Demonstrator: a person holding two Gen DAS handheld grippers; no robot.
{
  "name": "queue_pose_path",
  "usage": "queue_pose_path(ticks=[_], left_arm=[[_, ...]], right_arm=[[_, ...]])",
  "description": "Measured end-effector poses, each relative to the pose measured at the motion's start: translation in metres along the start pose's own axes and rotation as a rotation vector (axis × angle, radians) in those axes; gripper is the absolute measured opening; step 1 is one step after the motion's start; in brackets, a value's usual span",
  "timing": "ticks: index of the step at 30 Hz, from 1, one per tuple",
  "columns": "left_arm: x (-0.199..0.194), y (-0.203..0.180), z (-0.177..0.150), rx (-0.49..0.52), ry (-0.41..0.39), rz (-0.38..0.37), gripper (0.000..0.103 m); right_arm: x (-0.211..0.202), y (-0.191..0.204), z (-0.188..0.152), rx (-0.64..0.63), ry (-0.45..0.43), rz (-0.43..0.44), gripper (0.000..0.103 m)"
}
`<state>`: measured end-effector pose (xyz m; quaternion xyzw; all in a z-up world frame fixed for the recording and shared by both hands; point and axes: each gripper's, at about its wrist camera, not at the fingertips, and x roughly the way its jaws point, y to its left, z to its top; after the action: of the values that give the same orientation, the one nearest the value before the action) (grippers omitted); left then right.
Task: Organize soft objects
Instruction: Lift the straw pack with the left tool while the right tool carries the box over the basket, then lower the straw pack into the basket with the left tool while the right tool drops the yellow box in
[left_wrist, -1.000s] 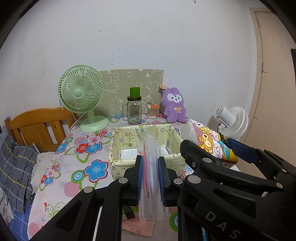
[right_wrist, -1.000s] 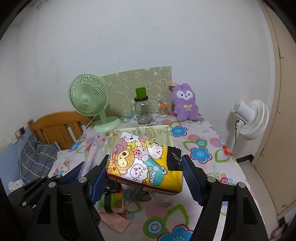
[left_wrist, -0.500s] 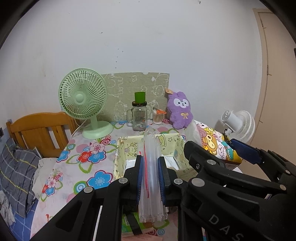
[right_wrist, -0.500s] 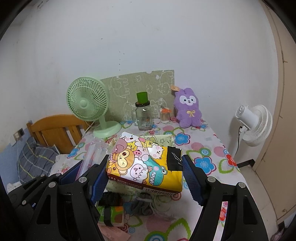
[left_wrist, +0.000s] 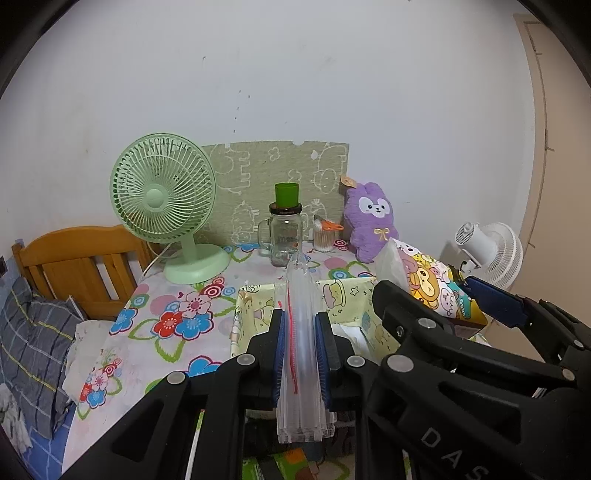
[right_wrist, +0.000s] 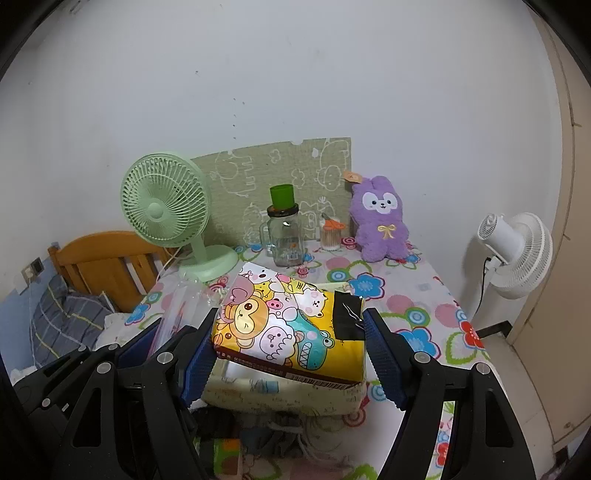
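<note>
Zip-bag stack (left_wrist: 301, 332) upright edge-on, long axis pointing forward toward fabric box (left_wrist: 351, 295).

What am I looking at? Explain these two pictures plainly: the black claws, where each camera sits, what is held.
No robot here: a person carries two hand-held grippers, each with a camera looking along its fingers. The left view shows the left gripper shut on a stack of clear zip bags. The right view shows the right gripper clamping a cartoon-printed tissue pack. Both hang above a yellow fabric bin on a flowered tablecloth, with a green fan, a glass jar and a purple plush rabbit behind.
</note>
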<state>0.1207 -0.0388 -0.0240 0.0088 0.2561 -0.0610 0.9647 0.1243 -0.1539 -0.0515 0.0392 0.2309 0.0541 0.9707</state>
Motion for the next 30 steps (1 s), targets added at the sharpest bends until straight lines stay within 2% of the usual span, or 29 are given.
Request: queue_pose_path(ticks=[16,26,30], left_arm=[[0.049,0.007,0.013,-0.023,0.029,0.0,0.014],[0.086,0.014,0.011,-0.049,0.079,0.002,0.014],[0.099,0.017,0.008,-0.057,0.105,-0.003,0.019]], right_arm=[[0.051,-0.009,0.012,0.02,0.024,0.016,0.076],[0.084,-0.01,0.013,0.018,0.05,0.042,0.076],[0.099,-0.012,0.012,0.018,0.071,0.047,0.076]])
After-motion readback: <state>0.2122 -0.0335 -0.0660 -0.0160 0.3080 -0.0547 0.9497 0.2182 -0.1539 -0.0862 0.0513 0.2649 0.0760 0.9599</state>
